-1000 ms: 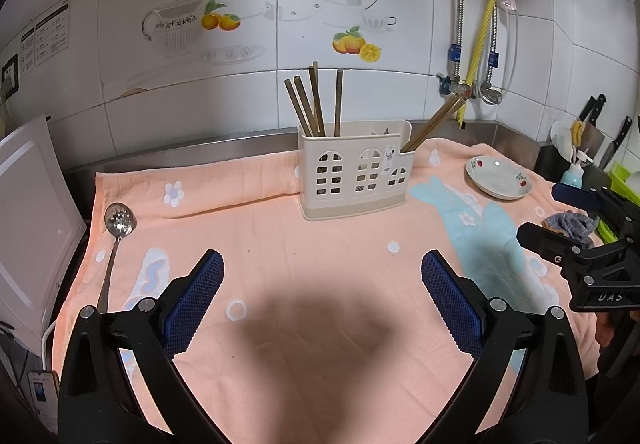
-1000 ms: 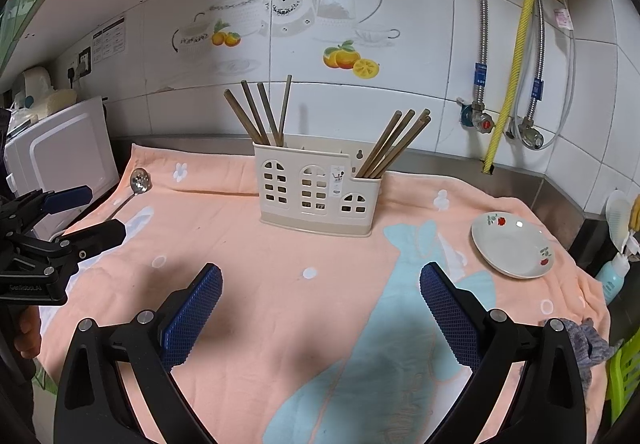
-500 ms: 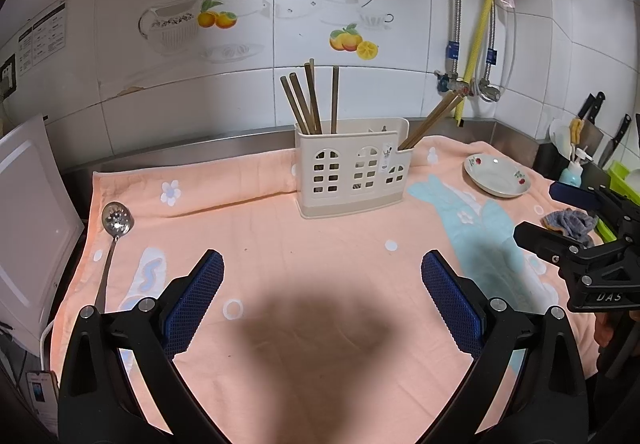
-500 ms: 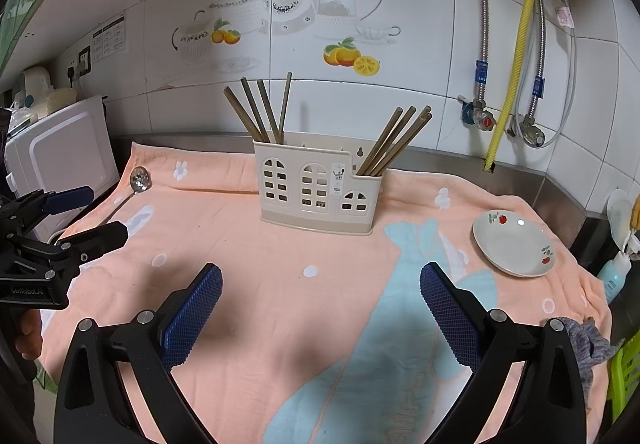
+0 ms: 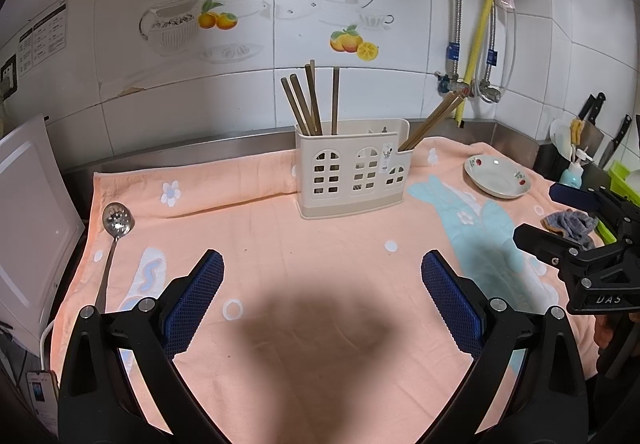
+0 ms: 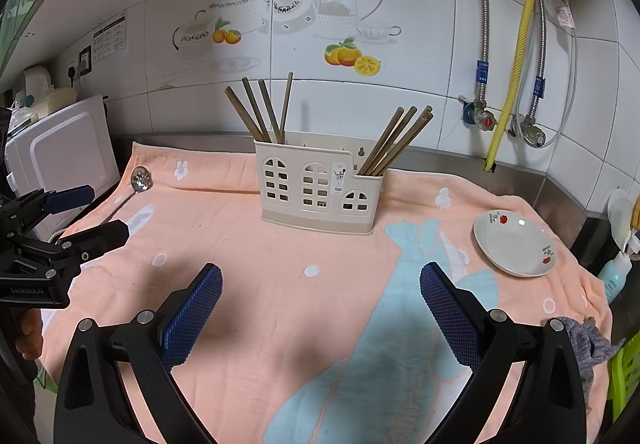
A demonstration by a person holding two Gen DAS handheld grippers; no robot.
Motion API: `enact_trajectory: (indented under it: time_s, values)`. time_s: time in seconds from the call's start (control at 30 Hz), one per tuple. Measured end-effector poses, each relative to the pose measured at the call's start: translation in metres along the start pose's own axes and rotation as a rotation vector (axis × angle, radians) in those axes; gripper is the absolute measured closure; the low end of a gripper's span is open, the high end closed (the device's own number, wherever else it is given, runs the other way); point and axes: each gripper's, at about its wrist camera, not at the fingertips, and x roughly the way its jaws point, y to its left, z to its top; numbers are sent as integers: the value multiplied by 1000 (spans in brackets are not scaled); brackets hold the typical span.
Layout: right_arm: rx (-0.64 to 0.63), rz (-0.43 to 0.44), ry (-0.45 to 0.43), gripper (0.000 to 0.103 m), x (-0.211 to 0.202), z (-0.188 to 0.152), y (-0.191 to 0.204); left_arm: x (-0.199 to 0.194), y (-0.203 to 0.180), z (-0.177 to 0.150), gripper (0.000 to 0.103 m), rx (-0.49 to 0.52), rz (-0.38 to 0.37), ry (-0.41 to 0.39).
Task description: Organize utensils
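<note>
A cream utensil holder (image 5: 352,172) (image 6: 316,188) stands on the peach towel (image 5: 280,244) near the wall. Several brown chopsticks (image 5: 308,100) stand in its left compartment and several more (image 5: 432,120) lean out of its right one. A slotted metal spoon (image 5: 114,232) (image 6: 138,182) lies at the towel's left edge. My left gripper (image 5: 322,300) is open and empty above the towel's near middle. My right gripper (image 6: 320,308) is open and empty, to the right of the left one.
A white saucer with red flowers (image 5: 498,176) (image 6: 514,242) sits at the right. A grey rag (image 5: 570,224) lies beyond it. A white appliance (image 5: 28,220) stands at the left edge. Knives (image 5: 592,116) and a bottle (image 6: 616,272) stand at the far right.
Both grippers have shifted only slightly; the holder sits a little further left in the left wrist view. Nothing was taken hold of.
</note>
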Motion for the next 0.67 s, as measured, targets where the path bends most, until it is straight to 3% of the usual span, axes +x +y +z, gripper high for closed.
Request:
enact_trajectory:
  time_s: [0.67]
  values:
    - [-3, 3, -2, 7, -1, -2, 1, -3, -4, 1, 5, 18, -2, -1]
